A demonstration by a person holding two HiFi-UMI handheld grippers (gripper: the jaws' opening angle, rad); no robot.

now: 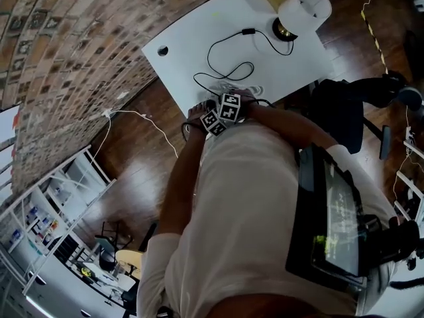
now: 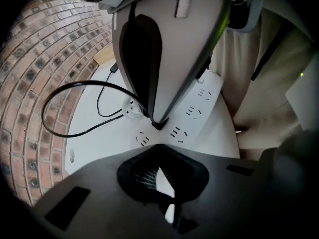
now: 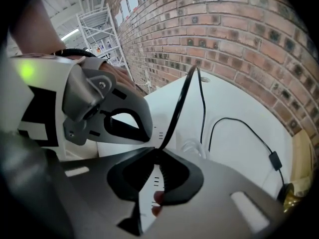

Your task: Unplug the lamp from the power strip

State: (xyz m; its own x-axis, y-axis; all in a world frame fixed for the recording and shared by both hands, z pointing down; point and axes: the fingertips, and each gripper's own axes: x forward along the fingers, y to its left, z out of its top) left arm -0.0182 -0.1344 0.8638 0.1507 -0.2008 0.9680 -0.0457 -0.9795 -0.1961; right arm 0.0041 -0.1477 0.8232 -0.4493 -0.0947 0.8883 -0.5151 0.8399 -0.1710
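Left gripper [image 2: 158,164], jaws together, bore on the power strip [image 2: 202,101], apparently to anchor it. Right gripper [image 3: 158,149] was clamped on the plug [image 2: 157,125] in that strip.

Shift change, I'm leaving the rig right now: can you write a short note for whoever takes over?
Left tool: jaws together, tip down on the strip, nothing held.
Right tool: shut on the plug, cord running up from it.
Lamp stands at the table's far end.
Done: plug gripped.
To do: pull it out; it looks still seated in the strip.
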